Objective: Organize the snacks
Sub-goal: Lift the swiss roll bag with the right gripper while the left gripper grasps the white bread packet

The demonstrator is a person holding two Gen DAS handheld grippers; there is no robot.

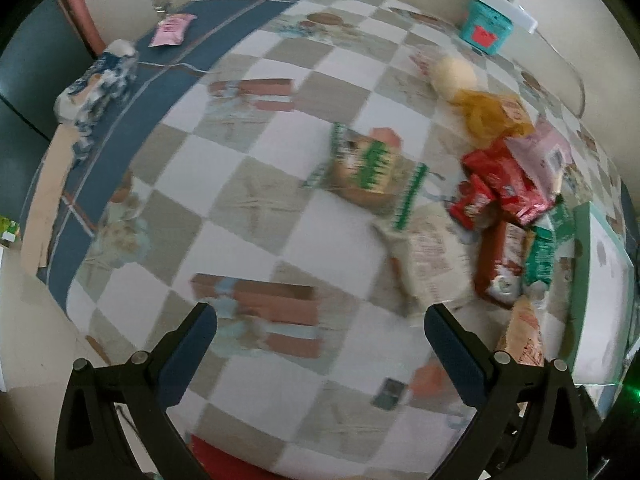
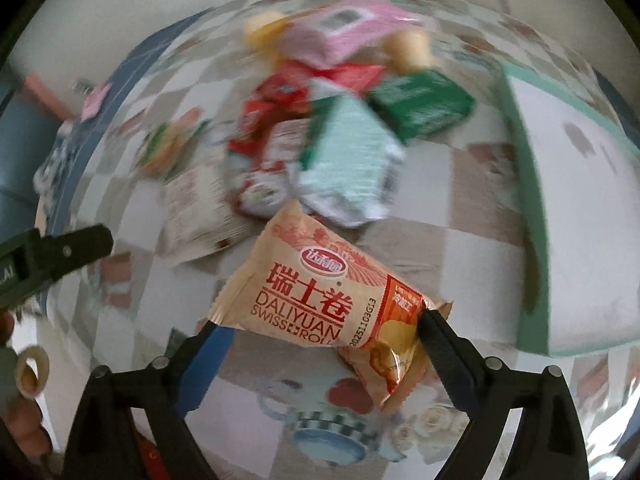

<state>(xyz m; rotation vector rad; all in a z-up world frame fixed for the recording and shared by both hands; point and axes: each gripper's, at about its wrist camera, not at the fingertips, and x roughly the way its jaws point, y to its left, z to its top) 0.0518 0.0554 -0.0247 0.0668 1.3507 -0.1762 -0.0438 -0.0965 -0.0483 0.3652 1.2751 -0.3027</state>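
An orange and cream Swiss roll packet [image 2: 312, 288] hangs above the checked tablecloth [image 2: 448, 216], and my right gripper [image 2: 320, 322] is shut on its two ends. It stays sharp while the table behind it is blurred. Beyond it lies a pile of snacks: red packets [image 2: 276, 108], a pale green packet [image 2: 352, 152], a dark green packet [image 2: 420, 104] and a pink packet [image 2: 332, 36]. My left gripper [image 1: 320, 320] is open over bare cloth with nothing between its fingers. The pile [image 1: 500, 184] lies to its right, and the Swiss roll packet [image 1: 524, 332] shows by its right finger.
A white box with a teal rim [image 1: 584, 264] sits at the right table edge. A teal tin [image 1: 486, 26] stands at the far corner. A pink packet [image 1: 172, 30] and a blue-white bundle [image 1: 96, 88] lie on the far left. A green-brown packet [image 1: 368, 164] lies mid-table.
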